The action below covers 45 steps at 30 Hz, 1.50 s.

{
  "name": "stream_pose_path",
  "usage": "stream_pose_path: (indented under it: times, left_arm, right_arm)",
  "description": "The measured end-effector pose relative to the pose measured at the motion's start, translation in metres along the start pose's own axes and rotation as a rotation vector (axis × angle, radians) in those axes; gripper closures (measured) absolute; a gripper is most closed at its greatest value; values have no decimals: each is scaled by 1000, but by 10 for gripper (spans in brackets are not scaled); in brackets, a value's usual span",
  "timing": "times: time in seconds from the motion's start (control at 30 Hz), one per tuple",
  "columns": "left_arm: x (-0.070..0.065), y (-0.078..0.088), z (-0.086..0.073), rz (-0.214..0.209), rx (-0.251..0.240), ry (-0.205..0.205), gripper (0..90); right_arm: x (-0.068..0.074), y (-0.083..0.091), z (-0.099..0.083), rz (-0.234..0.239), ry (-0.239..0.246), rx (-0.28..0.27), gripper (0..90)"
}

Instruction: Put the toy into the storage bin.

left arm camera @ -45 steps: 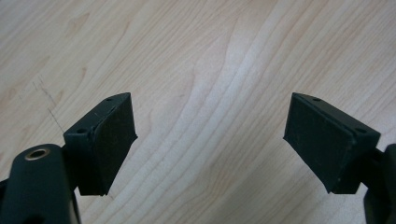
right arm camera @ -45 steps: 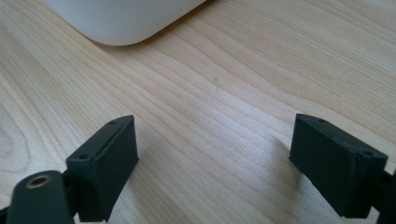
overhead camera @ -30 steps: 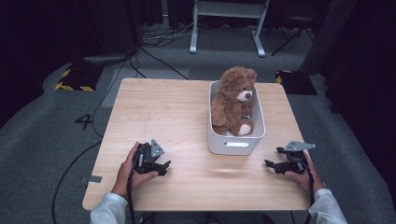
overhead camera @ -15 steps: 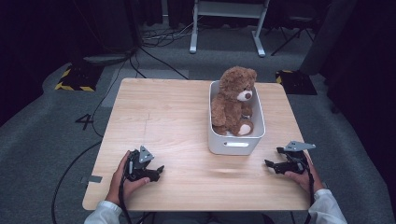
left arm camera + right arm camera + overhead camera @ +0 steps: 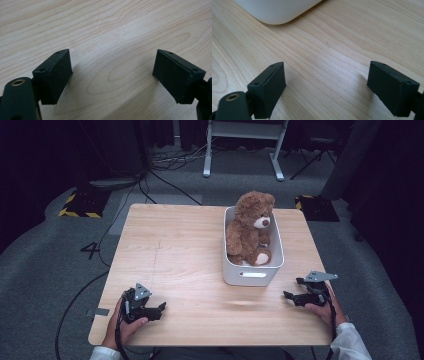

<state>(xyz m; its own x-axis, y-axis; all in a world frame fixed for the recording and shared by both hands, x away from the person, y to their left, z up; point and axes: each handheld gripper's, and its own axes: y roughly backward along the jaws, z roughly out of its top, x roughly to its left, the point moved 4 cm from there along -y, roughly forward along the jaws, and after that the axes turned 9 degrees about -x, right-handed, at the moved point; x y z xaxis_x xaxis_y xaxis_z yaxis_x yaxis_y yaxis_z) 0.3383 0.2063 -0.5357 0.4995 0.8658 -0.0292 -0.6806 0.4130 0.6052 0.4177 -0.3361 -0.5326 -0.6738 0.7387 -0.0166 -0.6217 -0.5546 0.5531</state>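
A brown teddy bear [image 5: 250, 229] sits upright inside a white bin [image 5: 252, 275] at the right middle of the wooden table [image 5: 175, 250]. My left gripper [image 5: 159, 309] rests low over the table's front left, held in a hand, its jaws wide apart with bare wood between them [image 5: 112, 75]. My right gripper [image 5: 291, 295] sits at the front right, just to the right of the bin's front corner, also open and empty [image 5: 327, 85]. A rounded corner of the white bin [image 5: 279, 11] shows at the top of the right gripper view.
Grey carpet surrounds the table, with black cables [image 5: 80, 295] trailing at the left. A white metal stand [image 5: 240, 145] is behind the table. Yellow-and-black striped floor blocks [image 5: 80, 205] lie at the back left and back right. Bare wood spans the table's left half.
My left gripper has drawn back toward the table's front left edge. The right gripper, the bear and the bin have stayed put.
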Motion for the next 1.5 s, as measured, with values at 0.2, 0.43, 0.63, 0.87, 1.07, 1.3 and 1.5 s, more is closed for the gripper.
stream_pose_path:
  times: [0.2, 0.43, 0.63, 0.87, 1.07, 1.3, 1.5]
  left_arm:
    - [0, -1, 0, -4, 3, -4, 147]
    - [1, -1, 1, -8, 4, -9, 145]
    - [1, -1, 1, -9, 4, -10, 145]
    - [1, -1, 1, -10, 3, -10, 144]
    - [1, -1, 1, -10, 3, -10, 144]
    - [1, -1, 1, -9, 3, -10, 146]
    - [1, -1, 0, -3, 1, -2, 146]
  right_arm:
    - [0, 0, 0, -1, -2, -1, 148]
    - [0, 0, 0, -3, -3, 0, 147]
    - [0, -1, 1, -2, -2, 0, 145]
    - [0, -1, 0, -7, -5, -1, 145]
    - [0, -1, 1, -1, -1, 0, 144]
    - [0, -2, 1, 2, 0, -1, 144]
    - [0, -2, 1, 3, 1, 0, 144]
